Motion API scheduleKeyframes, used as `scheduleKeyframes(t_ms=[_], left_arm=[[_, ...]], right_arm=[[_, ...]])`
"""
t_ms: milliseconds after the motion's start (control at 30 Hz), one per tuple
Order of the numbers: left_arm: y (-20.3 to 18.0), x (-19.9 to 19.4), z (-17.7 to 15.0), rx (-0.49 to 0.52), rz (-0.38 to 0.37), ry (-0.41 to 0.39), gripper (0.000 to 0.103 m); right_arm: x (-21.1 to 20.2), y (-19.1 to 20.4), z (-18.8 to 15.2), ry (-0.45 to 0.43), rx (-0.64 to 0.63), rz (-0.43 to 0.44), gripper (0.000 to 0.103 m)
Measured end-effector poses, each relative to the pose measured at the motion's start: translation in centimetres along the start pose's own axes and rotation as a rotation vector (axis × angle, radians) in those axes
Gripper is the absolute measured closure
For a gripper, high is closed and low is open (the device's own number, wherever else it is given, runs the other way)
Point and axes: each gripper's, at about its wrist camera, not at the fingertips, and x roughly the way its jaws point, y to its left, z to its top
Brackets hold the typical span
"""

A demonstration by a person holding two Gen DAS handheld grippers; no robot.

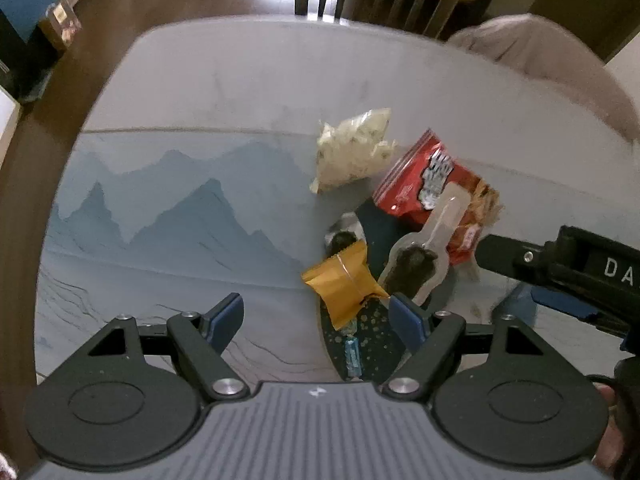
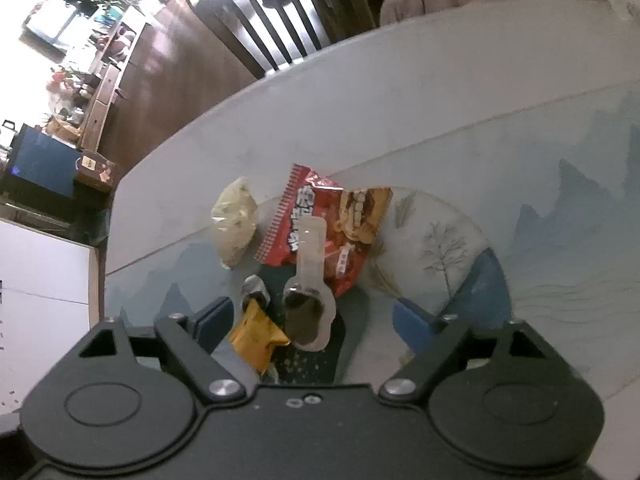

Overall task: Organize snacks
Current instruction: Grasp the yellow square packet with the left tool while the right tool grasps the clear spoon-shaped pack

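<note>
Five snacks lie bunched on the bench (image 1: 240,80): one red bag (image 1: 430,184), one pale bag (image 1: 354,150) just beside it, one clear spoon-shaped pack (image 1: 420,264) lying across the red bag, one orange packet (image 1: 346,286) and one small dark sweet (image 1: 342,238) near it. Left gripper (image 1: 316,316) and right gripper (image 2: 312,316) each hover above, fingers apart, gripping nothing.

Home dining rm: table (image 1: 240,80) w/ printed mat, wood chair (image 2: 272,32), sideboard (image 2: 108,92).
</note>
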Motion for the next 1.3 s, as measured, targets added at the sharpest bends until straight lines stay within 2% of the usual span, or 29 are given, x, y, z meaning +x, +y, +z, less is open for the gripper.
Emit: scheduleKeyframes(t_ms=[167, 400, 667, 767, 867, 967, 1033, 1067, 1300], left_arm=[[-0.5, 3.6, 1.5, -0.020, 0.023, 0.122, 0.024], [-0.7, 5.5, 3.5, -0.036, -0.034, 0.172, 0.024], [0.1, 7.9, 4.0, -0.091, -0.061, 0.209, 0.025], [0.4, 8.8, 3.9, -0.110, -0.050, 0.220, 0.026], [0.8, 9.2, 4.0, -0.132, -0.077, 0.223, 0.032], [0.5, 9.4, 4.0, -0.119, -0.070, 0.212, 0.035], [0.6, 9.1, 3.5, -0.118, -0.065, 0.195, 0.048], [0.5, 8.9, 3.4, -0.118, -0.069, 0.193, 0.049], [0.8, 8.1, 1.7, -0.128, -0.073, 0.157, 0.052]], right_arm=[[2.8, -0.5, 1.0, 0.050, 0.055, 0.030, 0.027], [6.1, -0.9, 1.6, 0.117, 0.132, 0.079, 0.042], [7.8, -1.1, 2.1, 0.136, 0.151, 0.079, 0.048], [7.9, -1.0, 1.9, 0.129, 0.128, 0.075, 0.052], [7.9, -0.8, 1.8, 0.121, 0.115, 0.072, 0.057], [7.9, -0.7, 1.7, 0.106, 0.105, 0.058, 0.063], [7.7, -0.6, 1.6, 0.098, 0.089, 0.048, 0.066], [7.8, -0.6, 1.5, 0.094, 0.083, 0.047, 0.070], [7.0, -0.9, 0.8, 0.062, 0.043, 0.055, 0.081]])
